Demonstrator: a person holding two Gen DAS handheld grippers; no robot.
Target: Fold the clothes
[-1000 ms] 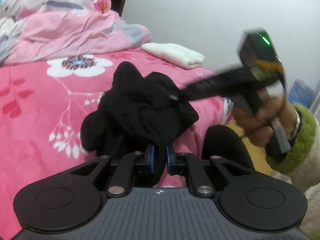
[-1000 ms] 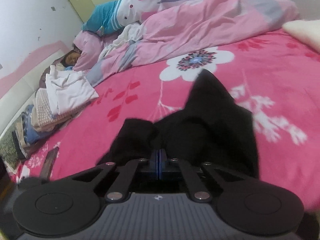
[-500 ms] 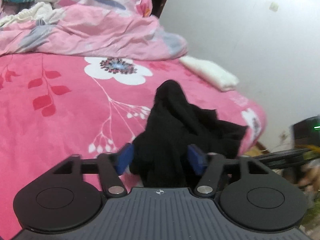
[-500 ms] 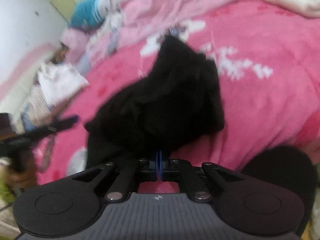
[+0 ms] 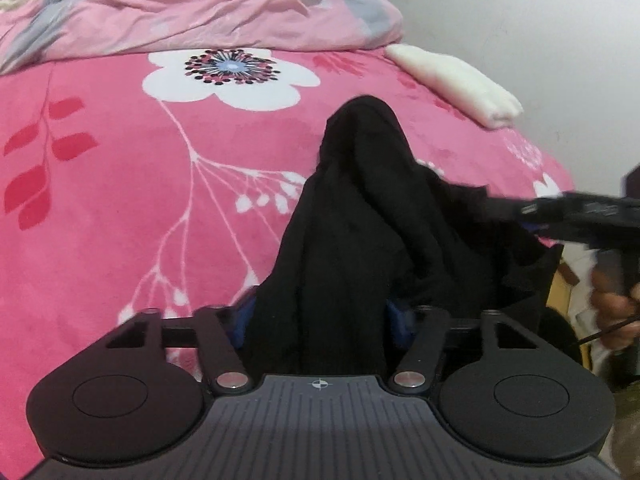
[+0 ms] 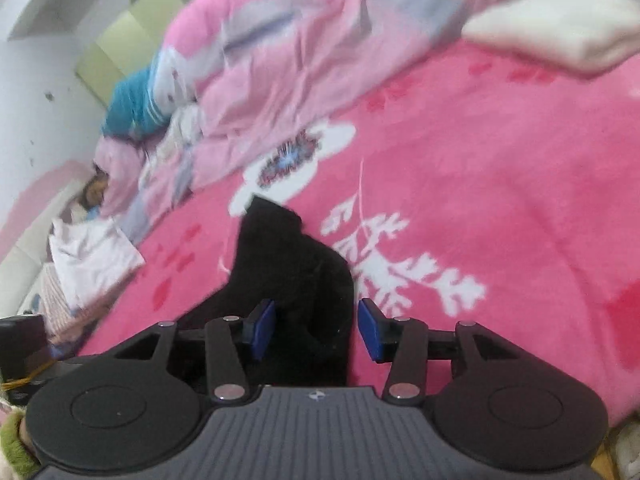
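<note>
A crumpled black garment [image 5: 360,216] lies in a heap near the front edge of the pink flowered bed [image 5: 120,184]. My left gripper [image 5: 324,320] is open, and the near part of the garment lies between its blue pads [image 5: 400,320]. My right gripper [image 6: 316,326] is open too, its blue pads [image 6: 370,332] on either side of the garment's near end [image 6: 296,272]. The right gripper also shows at the right edge of the left wrist view [image 5: 580,216], held by a hand.
A rumpled pink duvet [image 5: 192,4] is piled at the back of the bed. A folded white cloth [image 5: 456,84] lies at the back right by the wall. A stack of folded clothes [image 6: 80,268] sits at the left, beside a sleeping person [image 6: 94,192].
Both grippers have let go of the black garment: the left opened half a second ago, the right opened just now. The garment has dropped onto the bed in a heap.
</note>
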